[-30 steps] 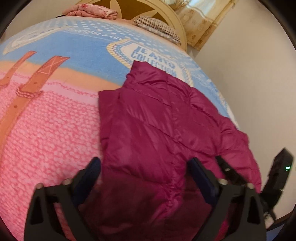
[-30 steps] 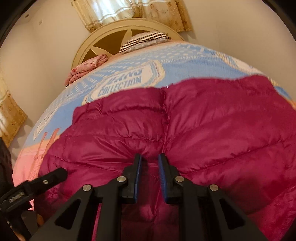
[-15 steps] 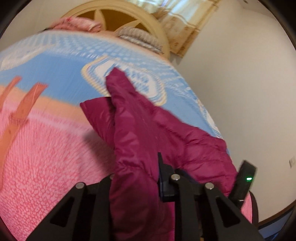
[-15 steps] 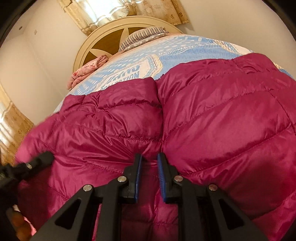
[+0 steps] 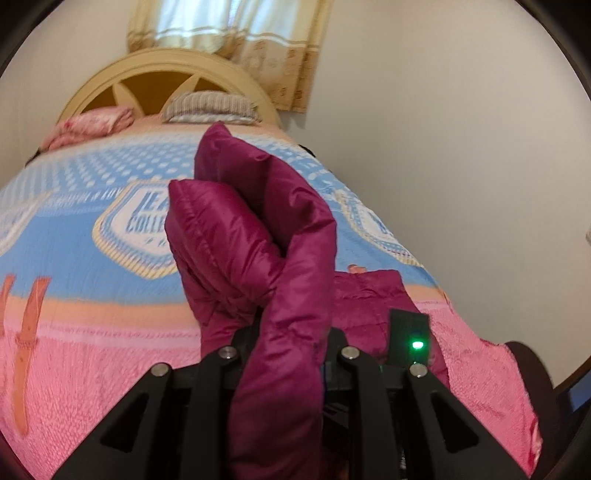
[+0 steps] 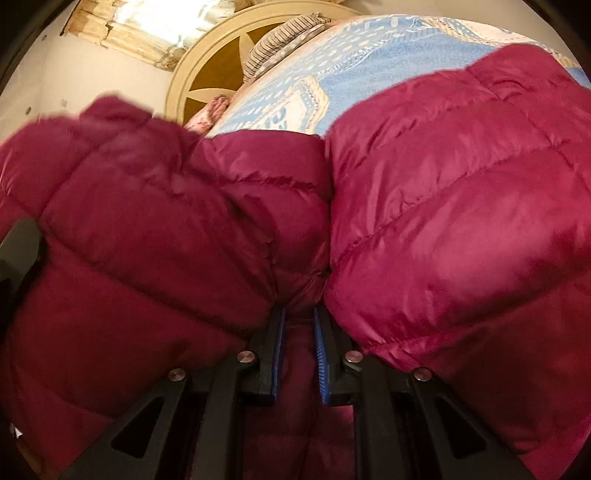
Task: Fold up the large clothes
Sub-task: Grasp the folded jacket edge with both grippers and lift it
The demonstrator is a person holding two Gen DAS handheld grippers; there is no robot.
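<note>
Magenta puffer jacket [image 5: 280,258] partly lifted off the bed cover [image 5: 92,332], left gripper [image 5: 288,354] clamped on a raised fold, jaws having just closed on it, right gripper [image 6: 298,332] pinching jacket fabric between nearly closed blue pads [image 6: 322,354], jacket bulging either side

Blue-pink bedspread [image 5: 92,254], striped pillow [image 5: 210,105] (by the headboard [image 5: 110,74]), curtain [image 5: 229,33]

Warm, dim indoor light, brightest at the curtained window [image 5: 225,27]. Heavy fisheye bending and black corners. Motion blur on the bedspread [image 5: 92,206]; jacket [image 6: 122,206] smeared at left, perhaps out of focus.
</note>
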